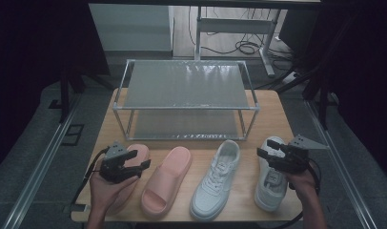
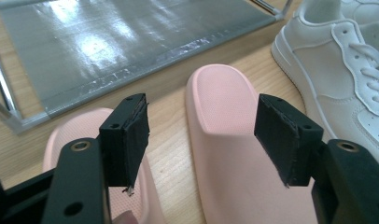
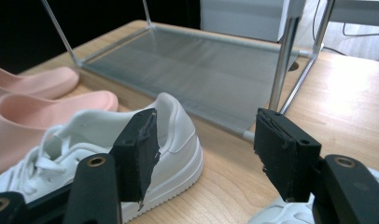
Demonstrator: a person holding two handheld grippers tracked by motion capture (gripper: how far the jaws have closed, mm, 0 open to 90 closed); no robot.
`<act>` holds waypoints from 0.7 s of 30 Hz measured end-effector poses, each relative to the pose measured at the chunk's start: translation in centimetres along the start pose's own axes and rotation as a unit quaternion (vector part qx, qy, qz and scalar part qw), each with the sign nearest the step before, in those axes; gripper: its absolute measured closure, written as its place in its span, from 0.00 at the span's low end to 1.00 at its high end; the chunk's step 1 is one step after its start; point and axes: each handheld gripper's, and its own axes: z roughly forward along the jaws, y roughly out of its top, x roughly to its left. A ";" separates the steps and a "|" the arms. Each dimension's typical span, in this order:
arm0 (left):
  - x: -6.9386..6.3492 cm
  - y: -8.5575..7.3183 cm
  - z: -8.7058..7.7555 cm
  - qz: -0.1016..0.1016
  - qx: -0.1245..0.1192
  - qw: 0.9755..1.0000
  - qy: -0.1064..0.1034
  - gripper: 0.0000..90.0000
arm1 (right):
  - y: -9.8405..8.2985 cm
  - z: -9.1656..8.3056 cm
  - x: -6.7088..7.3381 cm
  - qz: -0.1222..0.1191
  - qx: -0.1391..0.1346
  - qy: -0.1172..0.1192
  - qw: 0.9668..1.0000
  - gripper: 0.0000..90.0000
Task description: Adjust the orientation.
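The fingers (image 2: 131, 135) of the left gripper (image 1: 129, 161) are standing wide apart with nothing between them, hovering just in front of the rack (image 1: 187, 108) over the two pink slides; the fingers (image 3: 281, 149) of the right gripper (image 1: 271, 149) are gaping equally wide and empty, hanging over the right white sneaker (image 1: 269, 183). Taking the silver two-shelf rack as the landmark, all four shoes are lying in a row on the wooden surface (image 1: 272, 107) just in front of its lower shelf, toes pointing toward it. The left pink slide (image 1: 140, 151) is sitting before the rack's left front corner, largely under the left hand (image 1: 106, 191). The right pink slide (image 1: 166, 181) is lying beside it, before the rack's middle, showing a thick rounded band over the toe, a matte, finely pebbled skin and a deep open footbed. The left white sneaker (image 1: 214, 180) is resting before the rack's right half, laced, smooth and plain white with a padded heel collar. The right white sneaker is sitting just past the rack's right front post.
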 end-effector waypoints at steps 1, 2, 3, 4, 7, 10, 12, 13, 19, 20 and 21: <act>0.0 0.0 0.0 0.000 0.000 1.000 0.000 0.41 | 0.0 0.0 0.0 0.000 0.000 0.000 1.000 0.45; 0.1 0.0 -0.1 0.001 0.004 1.000 0.006 0.42 | 0.0 -0.2 -0.1 -0.002 0.002 0.001 1.000 0.45; 0.1 0.0 -0.1 0.002 0.006 1.000 0.012 0.43 | -0.1 -0.2 -0.2 -0.001 0.002 0.002 1.000 0.45; 0.2 -0.1 -0.2 0.004 0.009 1.000 0.018 0.44 | -0.2 -0.2 -0.2 0.000 0.005 0.001 1.000 0.45; 0.2 -0.2 -0.4 0.008 0.004 1.000 0.019 0.54 | -0.4 -0.1 -0.2 0.000 0.011 -0.010 1.000 0.45; 0.3 -0.2 -0.7 0.010 -0.001 1.000 0.011 0.65 | -0.2 0.0 0.3 -0.008 0.013 -0.016 1.000 0.45; 0.4 -0.1 -1.1 0.005 -0.009 1.000 0.008 0.72 | -0.2 0.0 0.8 -0.014 0.016 -0.014 1.000 0.45; 0.4 -0.1 -1.3 0.000 -0.015 1.000 0.007 0.74 | -0.2 0.0 1.0 -0.015 0.016 -0.015 1.000 0.45; 0.0 0.3 -2.6 0.000 -0.049 0.999 0.011 0.90 | -0.4 -0.2 1.4 -0.018 0.015 -0.027 0.999 0.45; 0.0 0.3 -2.6 0.000 -0.049 0.999 0.011 0.93 | -0.4 -0.2 1.4 -0.018 0.015 -0.027 0.999 0.45; -0.1 0.2 -3.1 0.006 -0.055 0.998 0.017 0.95 | -0.3 -0.4 1.6 -0.019 0.011 -0.026 0.999 0.45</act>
